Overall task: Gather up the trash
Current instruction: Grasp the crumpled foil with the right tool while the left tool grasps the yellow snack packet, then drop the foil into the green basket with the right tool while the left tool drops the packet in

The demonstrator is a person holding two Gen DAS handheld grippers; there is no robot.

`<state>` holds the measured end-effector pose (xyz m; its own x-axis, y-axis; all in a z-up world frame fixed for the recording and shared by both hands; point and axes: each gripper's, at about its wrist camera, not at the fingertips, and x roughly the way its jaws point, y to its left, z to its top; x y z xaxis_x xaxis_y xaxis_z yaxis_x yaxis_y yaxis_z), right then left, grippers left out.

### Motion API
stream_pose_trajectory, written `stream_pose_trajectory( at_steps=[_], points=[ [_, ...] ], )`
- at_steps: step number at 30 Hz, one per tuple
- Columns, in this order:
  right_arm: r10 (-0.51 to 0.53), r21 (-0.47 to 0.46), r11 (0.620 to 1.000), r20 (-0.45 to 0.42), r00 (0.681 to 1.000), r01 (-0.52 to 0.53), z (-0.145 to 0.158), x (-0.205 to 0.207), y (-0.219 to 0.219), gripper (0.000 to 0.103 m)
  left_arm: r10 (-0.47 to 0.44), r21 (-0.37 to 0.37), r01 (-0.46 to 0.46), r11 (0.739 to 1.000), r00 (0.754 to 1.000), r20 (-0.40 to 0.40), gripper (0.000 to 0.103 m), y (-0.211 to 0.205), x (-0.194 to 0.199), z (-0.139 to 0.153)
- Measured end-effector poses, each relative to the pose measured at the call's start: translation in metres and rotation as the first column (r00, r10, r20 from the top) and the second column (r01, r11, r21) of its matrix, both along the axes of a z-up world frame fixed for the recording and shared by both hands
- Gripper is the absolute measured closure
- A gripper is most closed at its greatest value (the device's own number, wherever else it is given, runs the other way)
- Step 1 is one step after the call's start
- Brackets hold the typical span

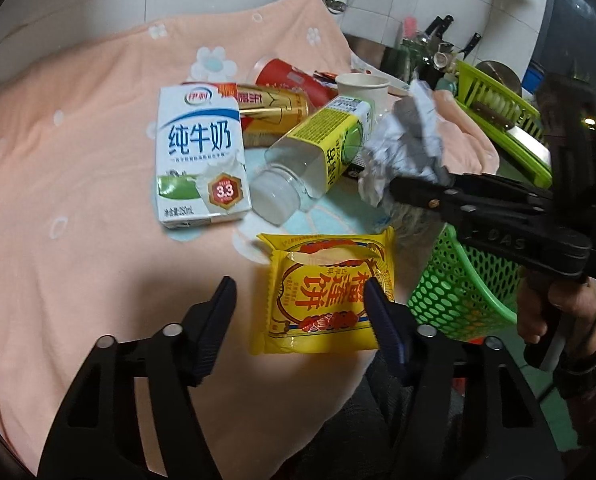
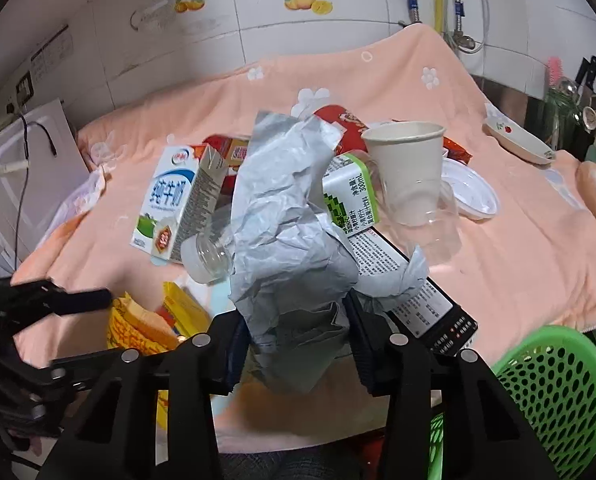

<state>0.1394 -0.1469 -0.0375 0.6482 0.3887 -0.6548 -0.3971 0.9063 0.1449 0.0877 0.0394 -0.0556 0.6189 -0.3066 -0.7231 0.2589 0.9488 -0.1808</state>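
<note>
I see the peach blanket covering the whole table, with the trash heaped at its centre and the green basket hanging off the near right edge. My right gripper is clamped on the crumpled paper, lifted clear of the pile, near the basket. I judge the paper light, soft and springy, so the bunched lower part where I hold it should serve; loose flaps may snag the paper cup or bottle. The milk carton stands far left of the pile, stiff enough to pinch across its sides. My left gripper is spread wide over the near yellow wrapper, gripping nothing; it looks slick and thin, best taken by a crimped edge. There is open blanket on the left, and the table edge is close.
</note>
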Motion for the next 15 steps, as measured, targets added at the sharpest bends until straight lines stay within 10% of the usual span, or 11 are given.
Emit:
stream_pose_trajectory(
  at_steps=[15],
  points=[
    [-0.162,0.010,0.987,0.072,0.984,0.162,0.023,-0.050,-0.063,0.062,-0.054,-0.083,0.052,0.995,0.998,-0.014,0.087,-0.005,-0.001,-0.004]
  ],
)
